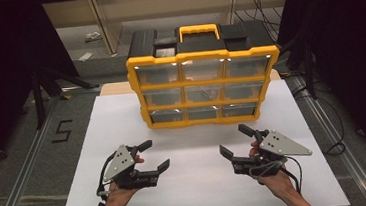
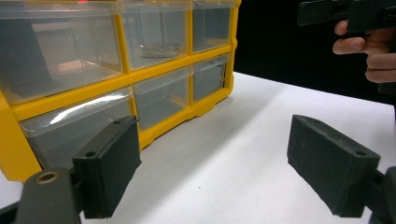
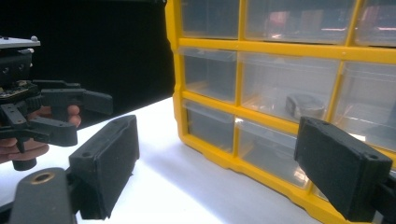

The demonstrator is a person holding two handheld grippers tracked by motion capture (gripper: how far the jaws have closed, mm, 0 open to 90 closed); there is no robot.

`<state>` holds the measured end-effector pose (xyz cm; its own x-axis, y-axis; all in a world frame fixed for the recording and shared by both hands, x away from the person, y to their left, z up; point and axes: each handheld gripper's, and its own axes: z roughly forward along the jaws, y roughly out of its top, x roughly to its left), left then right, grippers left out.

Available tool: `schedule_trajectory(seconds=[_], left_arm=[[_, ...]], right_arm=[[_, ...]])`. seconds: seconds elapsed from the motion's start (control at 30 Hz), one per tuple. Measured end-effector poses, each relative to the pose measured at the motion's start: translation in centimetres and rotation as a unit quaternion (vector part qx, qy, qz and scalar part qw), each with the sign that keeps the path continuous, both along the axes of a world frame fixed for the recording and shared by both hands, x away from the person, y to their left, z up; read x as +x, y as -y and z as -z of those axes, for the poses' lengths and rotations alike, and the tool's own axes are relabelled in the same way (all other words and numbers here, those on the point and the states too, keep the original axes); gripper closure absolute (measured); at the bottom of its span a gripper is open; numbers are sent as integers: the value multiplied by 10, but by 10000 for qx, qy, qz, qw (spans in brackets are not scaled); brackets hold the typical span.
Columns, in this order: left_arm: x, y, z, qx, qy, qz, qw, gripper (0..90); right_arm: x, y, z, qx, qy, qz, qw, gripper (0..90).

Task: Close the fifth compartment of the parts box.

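Jaws: both pairs spread wide, holding nothing.
Left gripper (image 1: 154,156): I hover it before the drawer organizer (image 1: 203,87), near its lower-left drawer (image 1: 167,116).
Organizer: upright at the counter's (image 1: 198,182) far middle, drawers shut.
Right gripper (image 1: 235,142): mirrored, off the organizer's lower-right corner.
Advice: I'd square the jaws to one drawer's lip, approach slowly.
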<state>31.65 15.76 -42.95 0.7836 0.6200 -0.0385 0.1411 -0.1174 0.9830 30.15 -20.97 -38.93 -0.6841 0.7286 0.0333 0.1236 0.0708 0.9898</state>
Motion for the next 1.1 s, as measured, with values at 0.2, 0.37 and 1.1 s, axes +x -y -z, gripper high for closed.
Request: schedule_trajectory(seconds=[0.2,0.37,1.1], left_arm=[[0,0,0,-6,12,1,10000,168],[0,0,0,-26,25,1,10000,168],[1,-2,-1,-65,35,-16,10000,166]], right_arm=[[-4,7,1,49,30,116,9999,148],[-9,12,4,28,37,196,9998,148],[-17,21,12,-5,-96,274,9996,149]])
